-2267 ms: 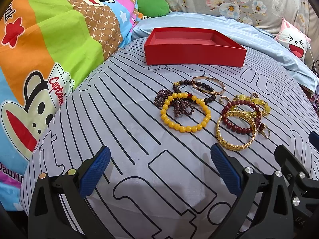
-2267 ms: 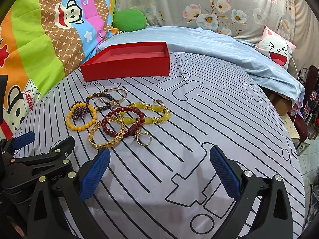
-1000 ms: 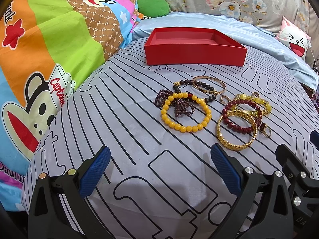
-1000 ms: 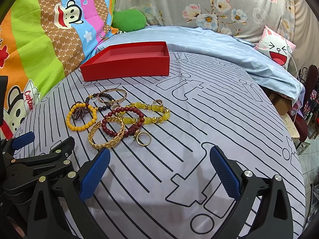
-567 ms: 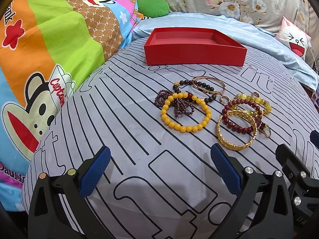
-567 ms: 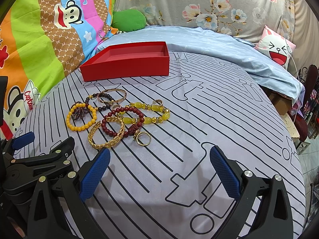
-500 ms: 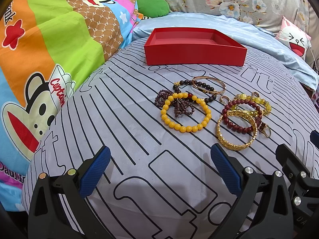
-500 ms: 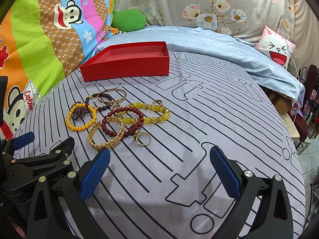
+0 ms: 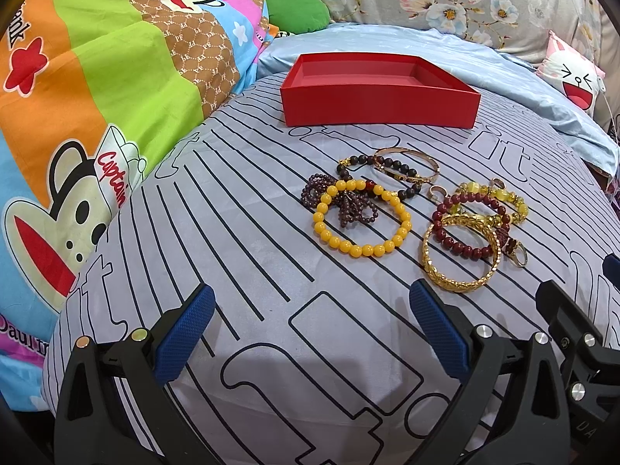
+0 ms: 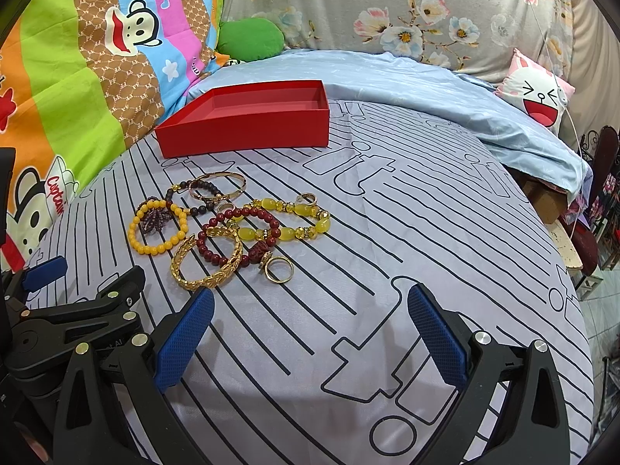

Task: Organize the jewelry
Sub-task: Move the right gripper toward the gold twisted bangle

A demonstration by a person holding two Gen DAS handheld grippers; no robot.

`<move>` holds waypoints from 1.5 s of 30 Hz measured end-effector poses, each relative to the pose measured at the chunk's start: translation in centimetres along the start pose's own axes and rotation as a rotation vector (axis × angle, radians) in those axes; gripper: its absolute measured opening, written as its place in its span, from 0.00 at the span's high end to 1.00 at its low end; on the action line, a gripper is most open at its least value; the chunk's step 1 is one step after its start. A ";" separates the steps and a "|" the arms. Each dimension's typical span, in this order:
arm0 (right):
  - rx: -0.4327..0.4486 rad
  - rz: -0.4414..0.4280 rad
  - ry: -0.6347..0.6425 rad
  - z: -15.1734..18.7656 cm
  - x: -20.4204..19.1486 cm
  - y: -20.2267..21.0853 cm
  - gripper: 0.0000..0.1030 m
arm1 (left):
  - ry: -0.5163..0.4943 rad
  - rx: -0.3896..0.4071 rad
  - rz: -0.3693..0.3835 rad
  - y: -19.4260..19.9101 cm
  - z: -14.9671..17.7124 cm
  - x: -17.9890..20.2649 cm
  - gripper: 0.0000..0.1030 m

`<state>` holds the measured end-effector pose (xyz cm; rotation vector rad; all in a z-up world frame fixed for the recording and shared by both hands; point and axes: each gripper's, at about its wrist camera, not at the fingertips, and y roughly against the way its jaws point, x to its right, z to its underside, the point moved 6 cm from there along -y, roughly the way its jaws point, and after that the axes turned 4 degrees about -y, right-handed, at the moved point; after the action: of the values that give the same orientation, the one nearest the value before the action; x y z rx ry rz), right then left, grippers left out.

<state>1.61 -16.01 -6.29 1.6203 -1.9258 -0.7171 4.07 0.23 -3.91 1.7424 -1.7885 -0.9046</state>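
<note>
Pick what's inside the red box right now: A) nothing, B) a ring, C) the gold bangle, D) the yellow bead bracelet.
A: the red box shows only bare red floor in both views, while the yellow bead bracelet, gold bangle and ring all lie on the striped bedsheet in front of it.

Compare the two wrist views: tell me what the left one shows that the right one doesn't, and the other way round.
Only the left wrist view shows the right gripper's frame at its right edge. Only the right wrist view shows the bed's right edge with furniture beyond it. Both show the open left gripper, open right gripper, empty red box and the bracelets, including the yellow bead bracelet, on the striped sheet.
</note>
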 end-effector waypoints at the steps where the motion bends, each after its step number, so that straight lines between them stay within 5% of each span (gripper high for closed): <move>1: 0.000 0.001 0.000 0.0 -0.1 -0.1 0.06 | 0.000 0.000 0.000 0.0 0.0 0.0 0.07; 28: -0.063 -0.100 0.071 -0.6 -6.4 -3.6 0.08 | 0.067 0.022 -0.029 0.8 -0.6 -6.5 0.07; 39: -0.125 -0.048 0.102 -0.6 -7.8 -5.6 0.34 | 0.087 0.000 -0.026 -0.1 -0.1 -8.0 0.07; 42: -0.119 -0.048 0.113 -0.6 -7.8 -5.6 0.48 | 0.084 0.002 -0.020 -0.1 -0.1 -7.8 0.07; 45: -0.120 -0.055 0.110 -0.5 -7.6 -5.4 0.48 | 0.073 0.007 -0.014 -0.1 -0.1 -7.4 0.07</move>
<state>6.95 -9.37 -10.05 1.6095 -1.7345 -0.7353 4.73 7.59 -3.09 1.7716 -1.7371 -0.8310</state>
